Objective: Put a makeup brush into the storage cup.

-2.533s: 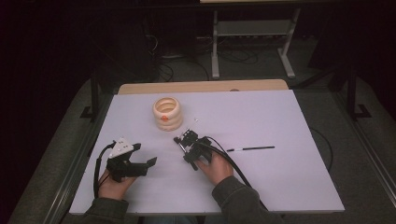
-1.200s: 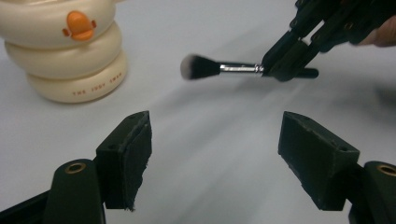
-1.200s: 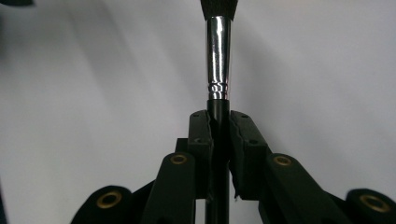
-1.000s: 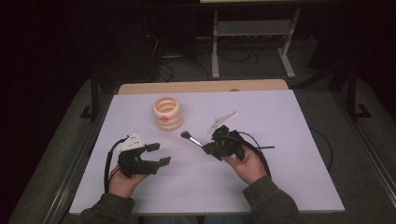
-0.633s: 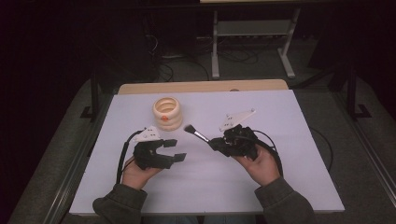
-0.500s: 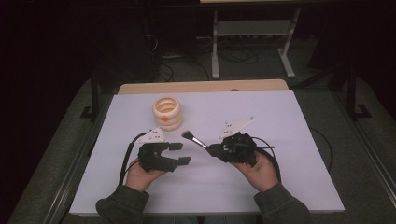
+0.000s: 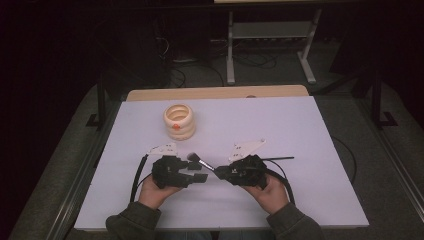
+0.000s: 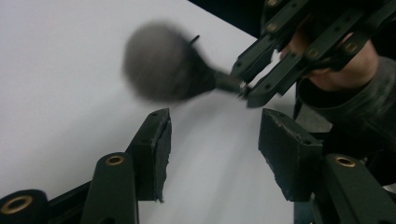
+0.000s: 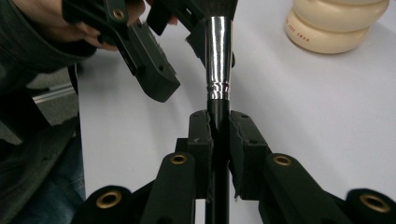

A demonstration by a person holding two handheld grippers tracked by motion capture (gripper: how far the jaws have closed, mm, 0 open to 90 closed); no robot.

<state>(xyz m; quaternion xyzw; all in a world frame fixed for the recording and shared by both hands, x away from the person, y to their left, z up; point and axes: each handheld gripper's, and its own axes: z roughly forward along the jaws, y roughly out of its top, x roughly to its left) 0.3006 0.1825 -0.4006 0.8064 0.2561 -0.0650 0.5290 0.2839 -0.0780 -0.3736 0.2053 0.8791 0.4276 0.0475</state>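
There are two grippers, one brush and one ringed cream holder on the white table (image 7: 310,130). The right gripper (image 9: 218,122) is pinching the single makeup brush (image 9: 218,60) by its black handle, just below the silver ferrule, with both pads pressed flat against it from either side. The brush points away from that gripper toward the left gripper (image 7: 197,172), its dark bristle head lifted off the table and lying just ahead of the left gripper's jaw tips in the left gripper view, where it shows blurred (image 8: 161,67). The long thin end of the handle sticks out behind the right gripper, on the side away from the left one. The left gripper's jaws stand partly spread and have just been closing; nothing lies between them but bare table, and their pads touch nothing. The two grippers face each other, near but apart. The one cream holder (image 7: 179,120), a stack of rounded rings, stands upright beyond the left gripper, well apart from both.
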